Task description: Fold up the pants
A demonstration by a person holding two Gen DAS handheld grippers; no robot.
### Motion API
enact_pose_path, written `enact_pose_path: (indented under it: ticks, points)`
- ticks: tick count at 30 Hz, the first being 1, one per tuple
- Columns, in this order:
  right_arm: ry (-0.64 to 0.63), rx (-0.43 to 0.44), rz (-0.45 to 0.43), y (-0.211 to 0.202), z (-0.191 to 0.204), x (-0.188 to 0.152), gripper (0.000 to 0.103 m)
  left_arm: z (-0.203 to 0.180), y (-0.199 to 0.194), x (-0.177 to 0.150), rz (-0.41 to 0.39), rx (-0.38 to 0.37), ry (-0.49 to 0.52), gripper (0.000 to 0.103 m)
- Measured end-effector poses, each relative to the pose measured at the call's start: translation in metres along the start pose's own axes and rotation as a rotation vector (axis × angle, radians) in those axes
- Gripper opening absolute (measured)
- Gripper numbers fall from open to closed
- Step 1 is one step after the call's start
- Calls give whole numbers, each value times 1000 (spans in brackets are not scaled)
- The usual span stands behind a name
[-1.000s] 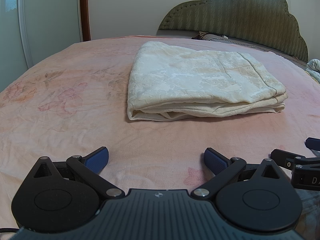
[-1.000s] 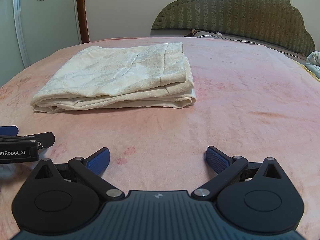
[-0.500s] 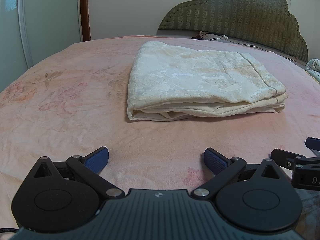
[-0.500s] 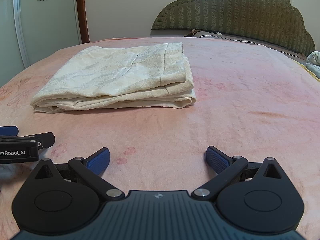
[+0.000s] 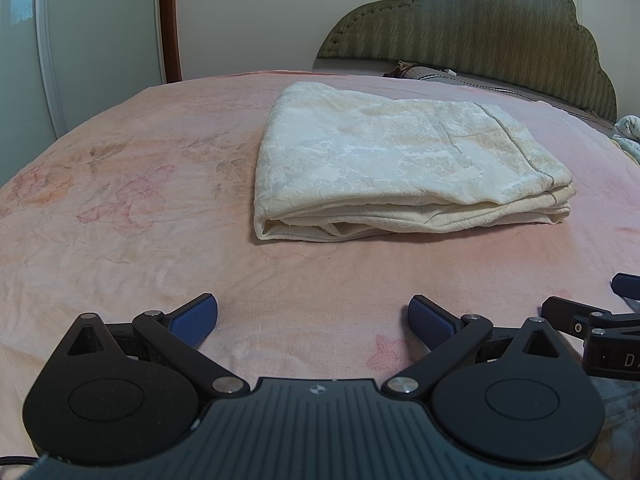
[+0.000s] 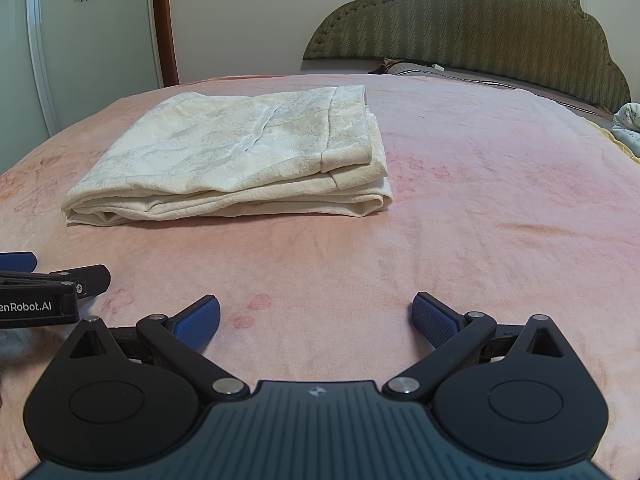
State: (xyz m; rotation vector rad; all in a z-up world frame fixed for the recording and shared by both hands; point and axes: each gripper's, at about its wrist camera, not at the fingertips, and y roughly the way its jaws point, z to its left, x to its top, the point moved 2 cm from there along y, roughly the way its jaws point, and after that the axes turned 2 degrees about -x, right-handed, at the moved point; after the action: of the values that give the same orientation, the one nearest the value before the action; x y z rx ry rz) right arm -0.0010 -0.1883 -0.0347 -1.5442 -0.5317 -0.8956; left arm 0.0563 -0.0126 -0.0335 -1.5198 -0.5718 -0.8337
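Pants (image 5: 400, 160) lie folded on pink bedspread (image 5: 140, 220), seemingly floral.

A pink bedsheet (image 5: 160, 240) (faint floral print) meets a green scalloped headboard (image 6: 480, 28).

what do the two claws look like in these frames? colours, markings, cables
Both match: left claw and right claw have matte black linkage arms with silver pivot pins, round black side housings, a ribbed dark grey body bearing a small emblem, and blue textured finger pads. White "enRobot.AI" lettering shows on the left claw's side. A black braided cable exits the left unit.
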Motion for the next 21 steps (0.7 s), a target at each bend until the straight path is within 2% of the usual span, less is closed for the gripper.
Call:
enact_pose_path:
  ticks: [8,21]
  points:
    - [-11,-11,5,2,4,1,103,0,-5,-2,-13,22,-1,103]
    - [-9,-9,4,1,2,0,103,-1,-3,-1,0,16,-10,103]
